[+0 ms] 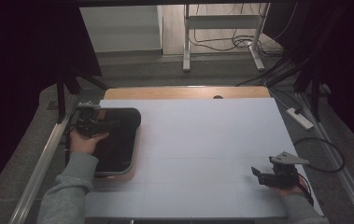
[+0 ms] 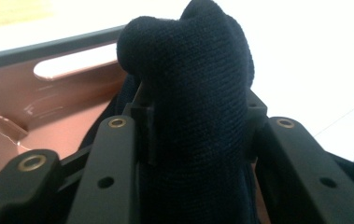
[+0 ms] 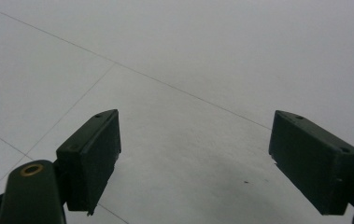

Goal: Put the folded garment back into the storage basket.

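dark cloth [image 2: 198, 93] over tray [image 1: 135, 154], white table [image 1: 212, 140].

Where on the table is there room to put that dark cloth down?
Nearly the whole white table top is bare: the wide stretch from the tray at the left across to the right tongs, and back to the wooden strip at the far edge. The crowded spot is the tray, where the left tongs pinch the dark cloth.
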Available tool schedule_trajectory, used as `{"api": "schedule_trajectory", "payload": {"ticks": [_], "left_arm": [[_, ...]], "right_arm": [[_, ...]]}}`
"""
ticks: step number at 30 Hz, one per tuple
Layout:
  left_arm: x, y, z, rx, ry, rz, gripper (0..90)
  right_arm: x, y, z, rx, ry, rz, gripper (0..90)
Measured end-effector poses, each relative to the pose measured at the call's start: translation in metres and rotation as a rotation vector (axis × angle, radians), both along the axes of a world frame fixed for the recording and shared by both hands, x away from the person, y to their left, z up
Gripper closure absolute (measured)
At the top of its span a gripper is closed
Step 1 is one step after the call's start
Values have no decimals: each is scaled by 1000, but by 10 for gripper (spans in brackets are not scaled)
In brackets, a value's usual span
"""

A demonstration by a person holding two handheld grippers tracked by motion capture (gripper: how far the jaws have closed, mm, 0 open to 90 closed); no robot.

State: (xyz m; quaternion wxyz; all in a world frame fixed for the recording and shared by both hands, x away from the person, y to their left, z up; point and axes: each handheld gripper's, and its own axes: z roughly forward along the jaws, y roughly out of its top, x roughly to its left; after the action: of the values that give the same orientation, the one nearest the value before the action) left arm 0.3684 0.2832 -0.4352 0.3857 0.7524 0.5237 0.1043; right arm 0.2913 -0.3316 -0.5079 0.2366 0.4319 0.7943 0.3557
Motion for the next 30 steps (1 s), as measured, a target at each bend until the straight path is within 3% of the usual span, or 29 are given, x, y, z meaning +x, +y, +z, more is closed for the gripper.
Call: {"api": "schedule_trajectory", "payload": {"ticks": [6, 10, 16, 21, 30], "left_arm": [[6, -1, -6, 36, 25, 8, 609], [11, 3, -13, 29, 64, 33, 609], [16, 4, -20, 77, 90, 71, 606], [23, 9, -28, 106, 138, 110, 602], [28, 13, -35, 99, 159, 138, 576]], "right_arm": [[0, 0, 0, 0, 2, 0, 175], [0, 0, 0, 1, 2, 0, 175], [0, -1, 0, 0, 5, -1, 174], [0, -1, -1, 2, 5, -1, 174], [0, -1, -1, 2, 5, -1, 174]]}}
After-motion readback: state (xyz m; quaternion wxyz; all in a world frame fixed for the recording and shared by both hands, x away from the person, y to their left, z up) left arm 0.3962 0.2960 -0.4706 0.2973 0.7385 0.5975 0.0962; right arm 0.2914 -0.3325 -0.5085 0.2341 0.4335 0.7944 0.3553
